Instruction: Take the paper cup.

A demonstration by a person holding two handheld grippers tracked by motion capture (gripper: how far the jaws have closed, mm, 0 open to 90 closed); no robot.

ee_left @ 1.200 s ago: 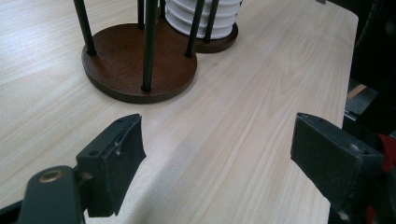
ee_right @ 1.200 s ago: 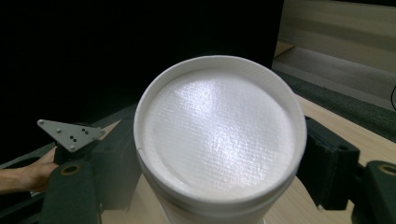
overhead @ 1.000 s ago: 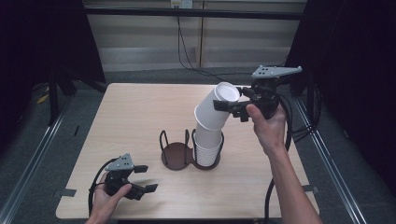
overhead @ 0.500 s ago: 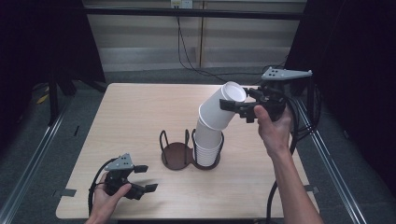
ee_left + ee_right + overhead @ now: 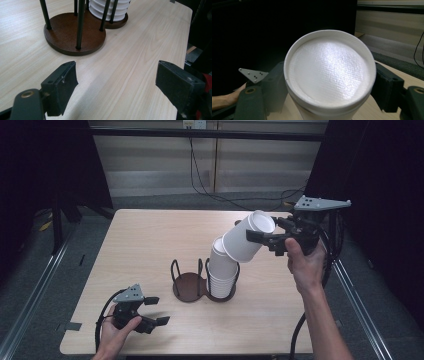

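A stack of white paper cups [image 5: 222,275] stands upside down in the right ring of a dark wooden two-ring holder [image 5: 192,285]; the left ring is bare. My right gripper [image 5: 261,240] is shut on the top white cup [image 5: 248,236], held tilted above the stack with its base toward the upper right. Its mouth overlaps the stack's top; I cannot tell if they touch. The right gripper view shows the cup's base [image 5: 329,67] between both jaws. My left gripper [image 5: 156,311] rests open near the table's front left, with the holder base [image 5: 72,32] and stack [image 5: 107,10] ahead of it.
The light wooden table [image 5: 150,245] has dark floor and metal rails on both sides. Cables run along the floor behind it. The person's right forearm [image 5: 320,320] reaches up over the table's right front.
The right gripper has carried the cup to the right and tipped it further off the stack. The left gripper has stayed where it was.
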